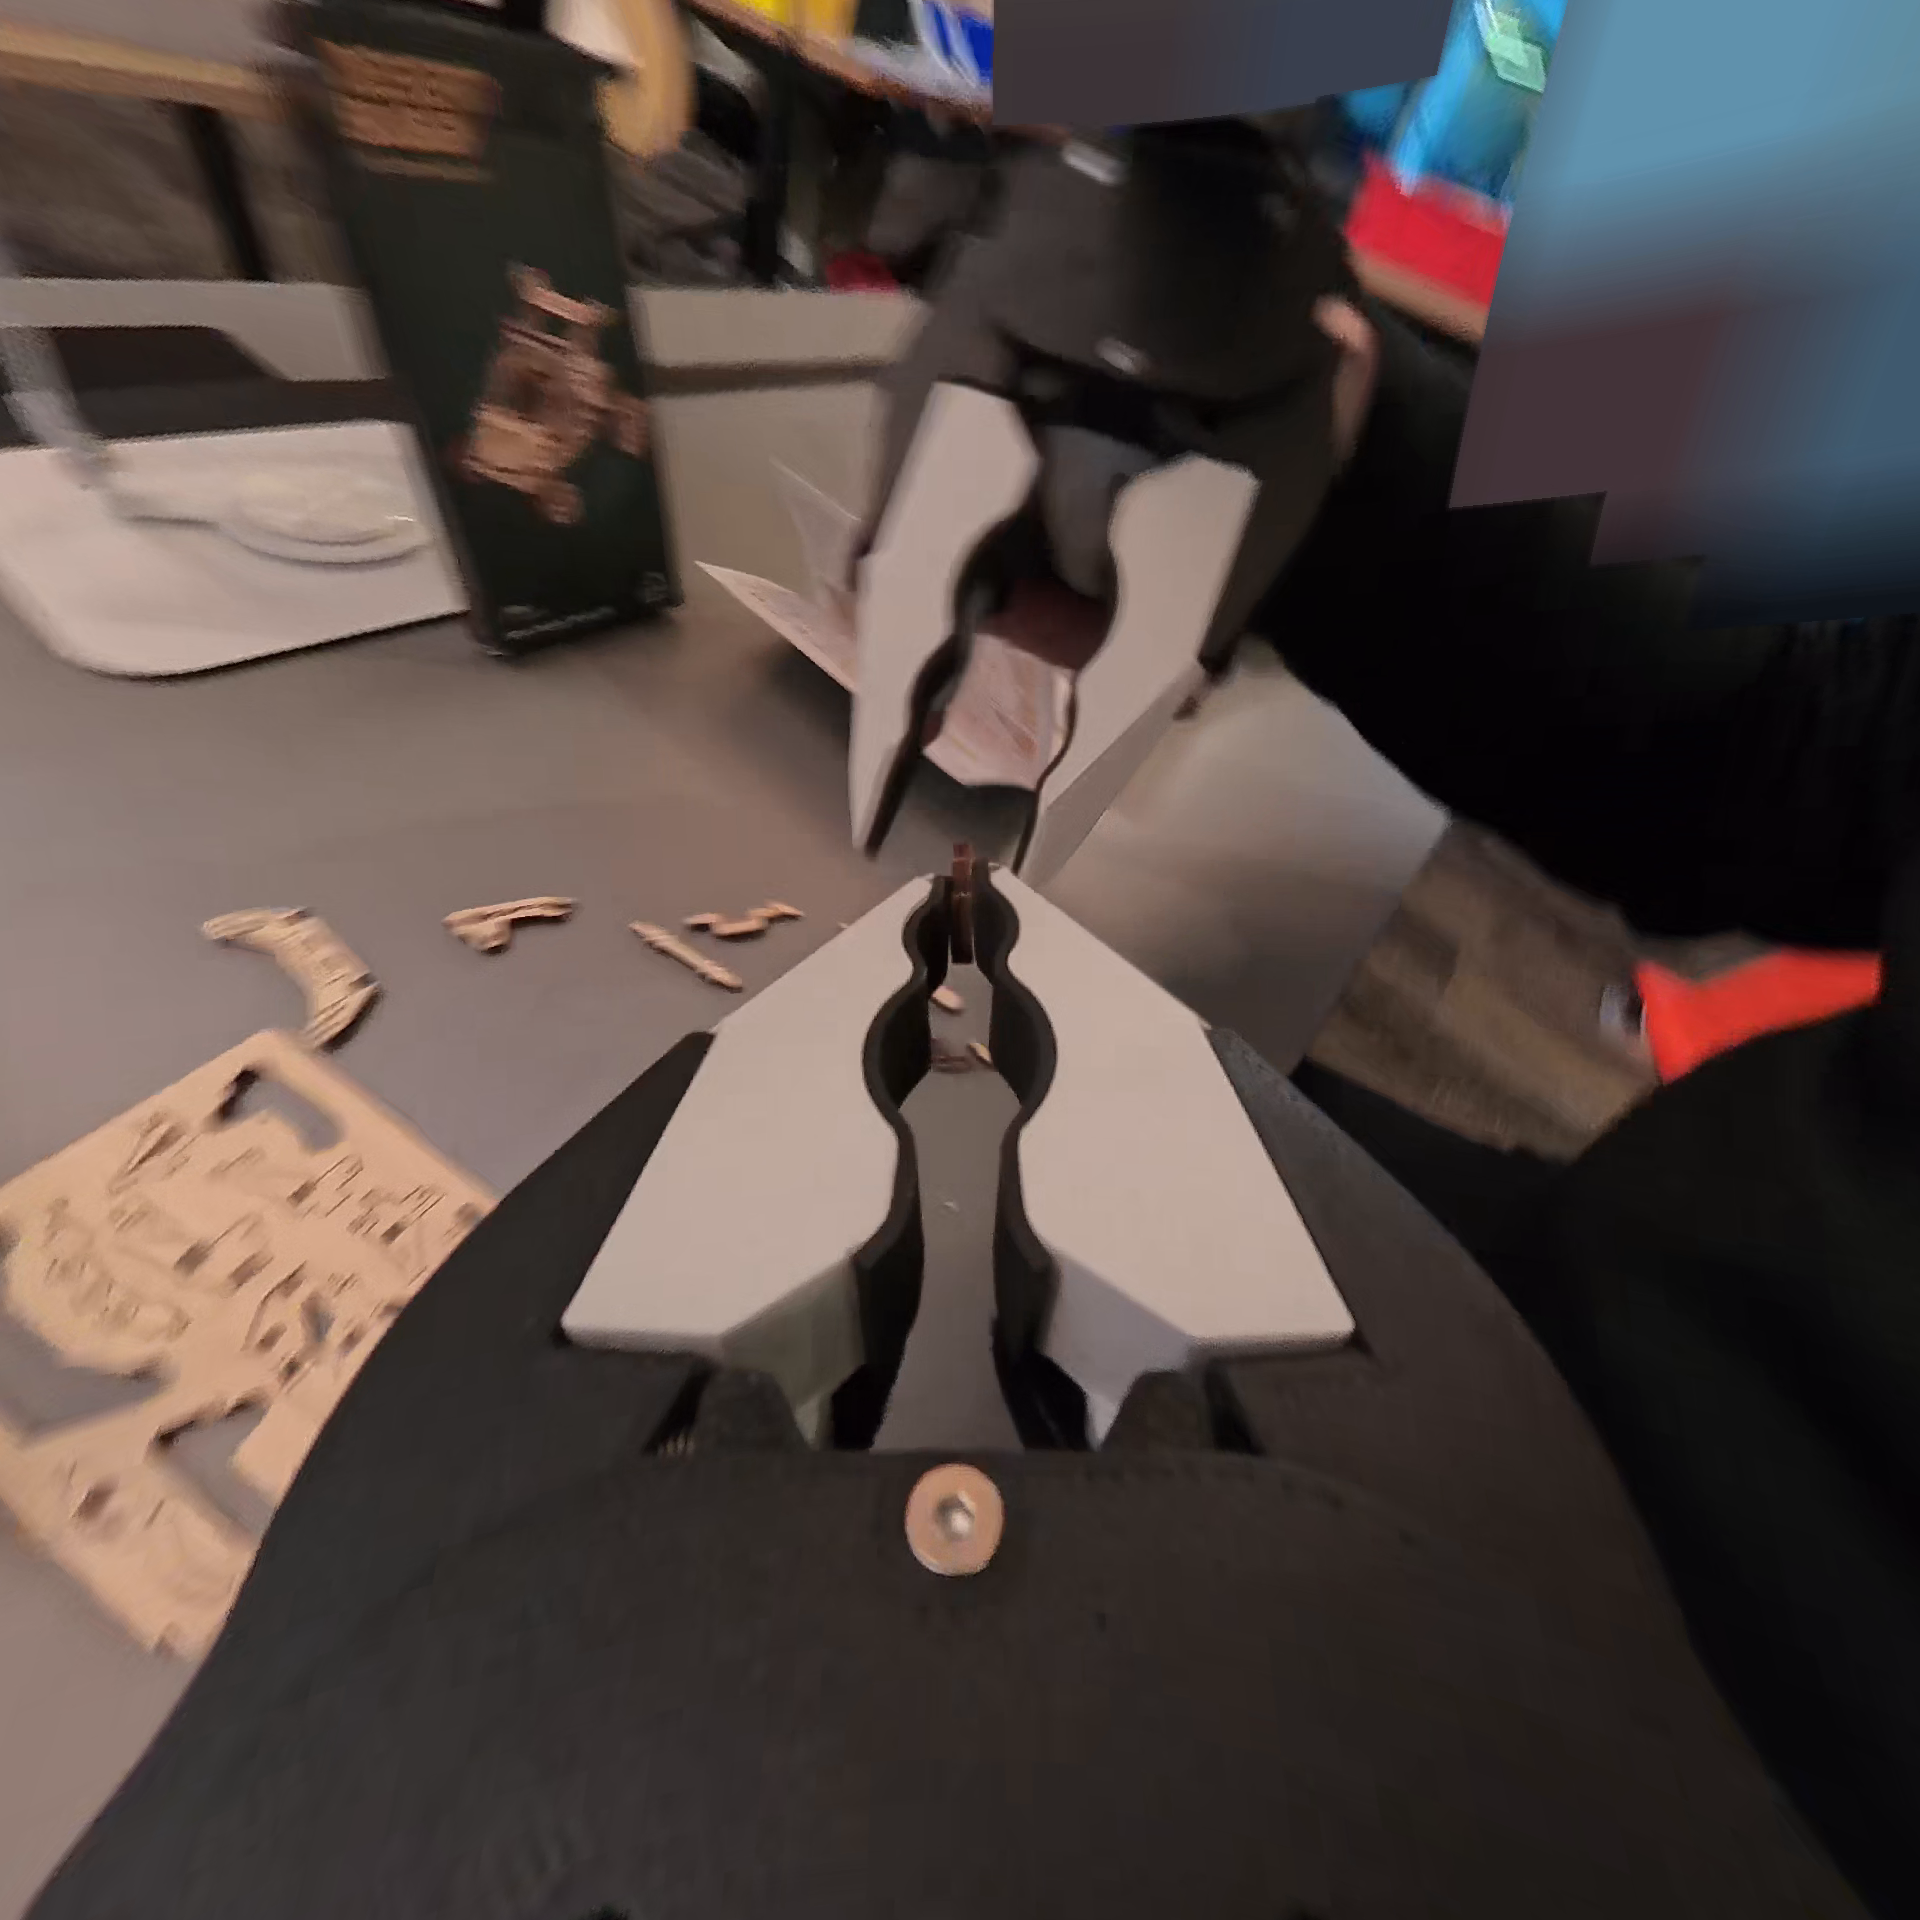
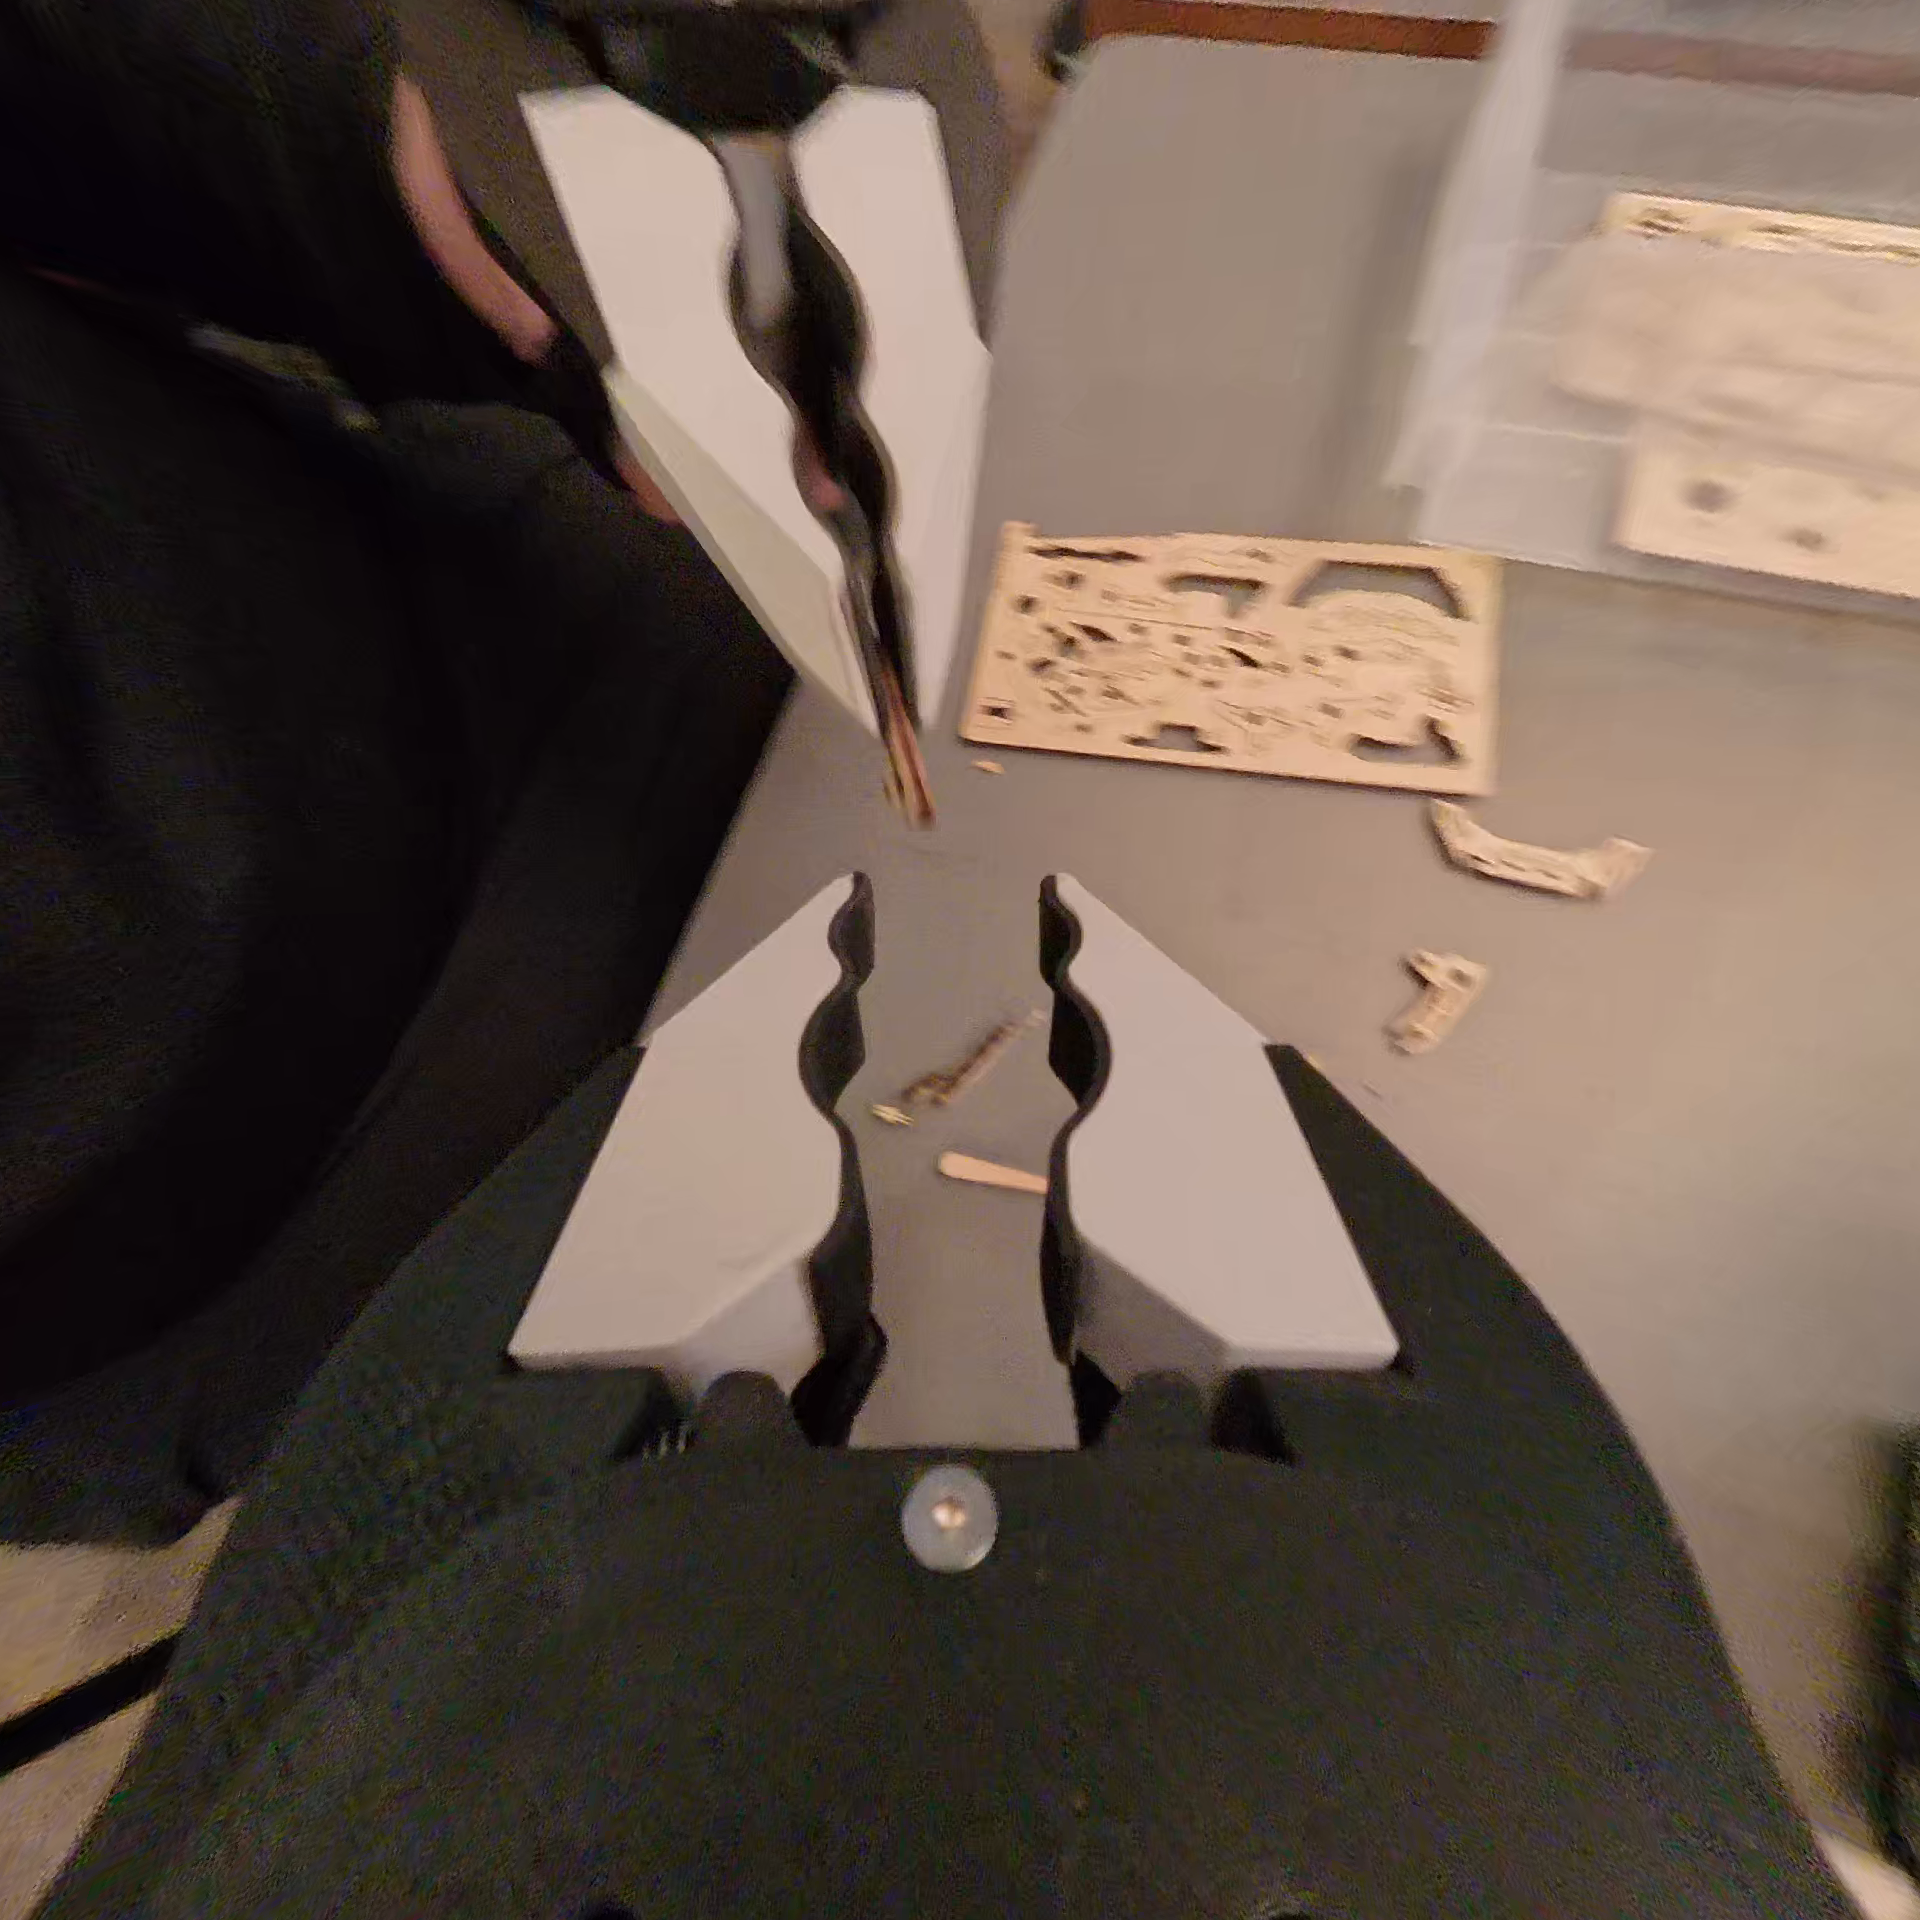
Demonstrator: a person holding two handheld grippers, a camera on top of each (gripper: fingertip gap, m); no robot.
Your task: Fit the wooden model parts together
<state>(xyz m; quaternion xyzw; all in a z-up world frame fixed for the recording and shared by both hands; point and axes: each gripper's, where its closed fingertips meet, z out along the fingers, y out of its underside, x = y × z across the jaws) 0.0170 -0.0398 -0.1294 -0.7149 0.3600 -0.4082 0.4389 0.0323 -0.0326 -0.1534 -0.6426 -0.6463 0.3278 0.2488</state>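
**One thin piece in my left grip, my right grip bare**

The grey table (image 2: 1195,312) spread under everything I did. Farthest back stood the dark kit box (image 1: 499,343), upright, with a folded instruction sheet (image 1: 997,707) lying near it. Flat on the table lay the wooden parts sheet (image 2: 1236,655), many of its outlines already punched out, so I judged the freeing of pieces to be well along. Beside that sheet rested a curved wooden part (image 2: 1538,857), then a small bracket-like part (image 2: 1439,997), and nearer my right fingers a slim stick (image 2: 992,1172) and a thin notched strip (image 2: 961,1070), all loose and apart from one another.

My left gripper (image 1: 961,914) was clenched on a thin brown wooden piece (image 1: 962,904), held edge-on at the fingertips and lifted off the table. My right gripper (image 2: 951,894) stood released, its fingers wide with nothing between them, pointing toward that piece from just beside it.

As far as I could judge, little fitting was done: I saw no joined body anywhere, and whether the held piece was one layer or several I could not tell. Most of the joining remained.
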